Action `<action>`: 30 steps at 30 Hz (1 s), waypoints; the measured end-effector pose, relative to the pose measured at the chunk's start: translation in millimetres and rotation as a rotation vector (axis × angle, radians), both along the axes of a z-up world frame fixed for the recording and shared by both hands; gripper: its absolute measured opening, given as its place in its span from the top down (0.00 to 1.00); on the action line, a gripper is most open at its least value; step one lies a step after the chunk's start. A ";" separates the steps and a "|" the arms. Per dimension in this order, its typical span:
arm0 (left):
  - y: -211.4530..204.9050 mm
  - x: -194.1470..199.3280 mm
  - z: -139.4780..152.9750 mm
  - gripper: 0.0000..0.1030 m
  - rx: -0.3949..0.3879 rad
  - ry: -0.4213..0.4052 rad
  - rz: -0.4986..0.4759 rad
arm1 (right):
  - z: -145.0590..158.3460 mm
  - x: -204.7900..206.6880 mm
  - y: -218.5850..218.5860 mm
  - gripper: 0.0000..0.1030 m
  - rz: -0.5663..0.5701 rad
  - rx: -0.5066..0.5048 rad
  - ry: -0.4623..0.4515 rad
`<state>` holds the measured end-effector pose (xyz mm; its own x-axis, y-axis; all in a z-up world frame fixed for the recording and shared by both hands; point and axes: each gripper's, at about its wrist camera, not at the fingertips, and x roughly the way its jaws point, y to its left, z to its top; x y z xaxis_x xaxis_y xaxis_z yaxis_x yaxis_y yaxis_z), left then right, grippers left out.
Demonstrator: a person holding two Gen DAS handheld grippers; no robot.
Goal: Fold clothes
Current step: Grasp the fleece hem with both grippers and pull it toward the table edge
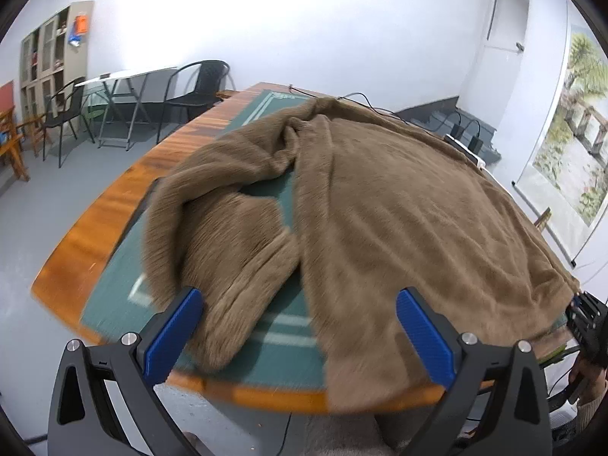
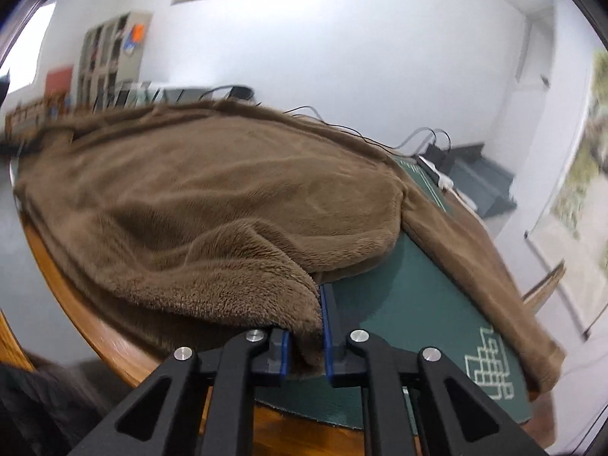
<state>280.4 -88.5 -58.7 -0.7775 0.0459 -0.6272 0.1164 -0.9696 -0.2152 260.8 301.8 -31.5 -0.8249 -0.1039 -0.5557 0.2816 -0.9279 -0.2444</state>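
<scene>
a fuzzy brown fleece garment (image 1: 380, 205) lies spread over a wooden bench (image 1: 95, 243) whose top carries a dark green mat with pale line patterns (image 1: 281, 319). in the left wrist view the garment covers most of the mat, its body reaching to the near edge of the bench and hanging a little over it, while one sleeve (image 1: 228, 250) lies bent back on the left side with its cuff near the front edge. the left gripper (image 1: 300, 334) hovers at the near edge of the bench with its blue-padded fingers (image 1: 171, 338) spread wide; the sleeve cuff lies just beside the left pad, and nothing is pinched between them. in the right wrist view the right gripper (image 2: 307, 345) has its black fingers with blue pads (image 2: 326, 326) pressed together on a fold of the garment's near hem, the fleece bunching up and over the left finger. from that pinch the fabric ripples back across the bench, and the other sleeve (image 2: 482, 277) runs along the right side of the mat toward the near corner, beside a pale stepped pattern (image 2: 488, 361) printed on the mat. at the far right of the left wrist view the right gripper shows as a dark shape at the garment's edge. behind the bench stand black chairs (image 1: 197, 91), a pale folding table (image 1: 125, 76) and a beige cabinet (image 1: 53, 45) against white walls, with dark cables (image 1: 364, 100) at the far edge of the bench.
</scene>
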 end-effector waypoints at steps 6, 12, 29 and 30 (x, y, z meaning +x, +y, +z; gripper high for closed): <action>25.3 22.9 -2.7 0.01 -0.165 0.017 -0.104 | 6.3 -6.1 10.1 0.89 -0.045 -0.090 -0.014; 63.8 25.3 -13.8 0.01 -0.369 0.011 -0.194 | -0.9 -9.8 12.6 0.88 -0.085 -0.108 -0.033; 57.1 0.9 -16.3 0.04 -0.243 0.054 -0.069 | -19.2 -15.6 3.8 0.55 -0.047 -0.059 -0.068; 62.0 -0.1 -17.0 0.04 -0.250 0.058 -0.078 | -21.7 -15.5 1.6 0.52 -0.043 -0.052 -0.067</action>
<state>280.3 -26.5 -75.7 -0.8124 -0.0441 -0.5814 0.0339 -0.9990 0.0284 245.4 303.4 -53.2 -0.7901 -0.0994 -0.6049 0.2556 -0.9503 -0.1776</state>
